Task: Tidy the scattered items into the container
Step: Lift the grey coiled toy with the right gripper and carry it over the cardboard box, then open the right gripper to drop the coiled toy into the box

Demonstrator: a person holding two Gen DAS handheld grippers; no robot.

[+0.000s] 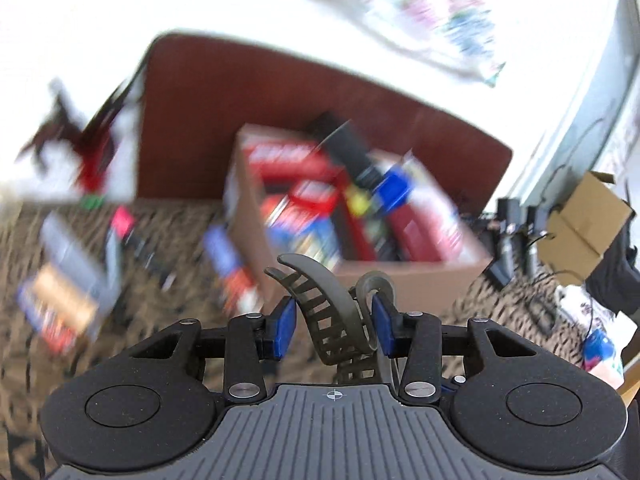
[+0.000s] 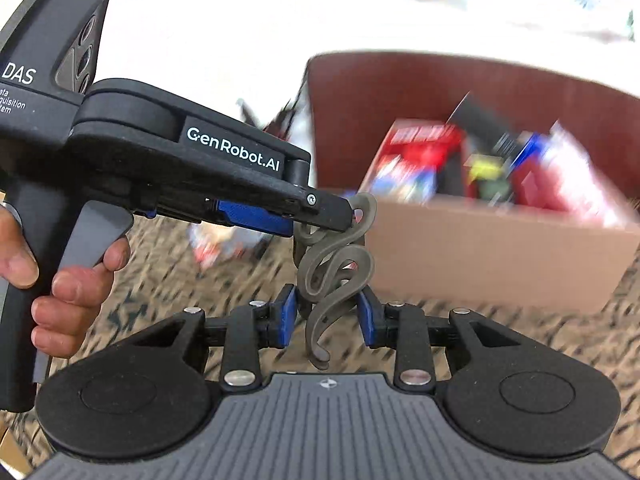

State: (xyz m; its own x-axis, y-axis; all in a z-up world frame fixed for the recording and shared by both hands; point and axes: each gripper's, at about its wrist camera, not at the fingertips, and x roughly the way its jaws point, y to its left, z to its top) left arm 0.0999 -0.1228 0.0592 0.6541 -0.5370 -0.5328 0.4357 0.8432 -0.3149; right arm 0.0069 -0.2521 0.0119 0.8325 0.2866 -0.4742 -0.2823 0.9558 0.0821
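A grey-green curly hair claw clip sits between the blue pads of my left gripper, which holds it. In the right wrist view the same clip hangs from the left gripper's tips and reaches down between the pads of my right gripper, whose jaws stand apart around it. The cardboard box, full of red and blue packages, stands just ahead; it also shows in the right wrist view. Both views are motion-blurred.
Several packets and a dark bar lie on the patterned carpet left of the box. A brown panel stands behind it. A smaller cardboard box and cables lie at the right.
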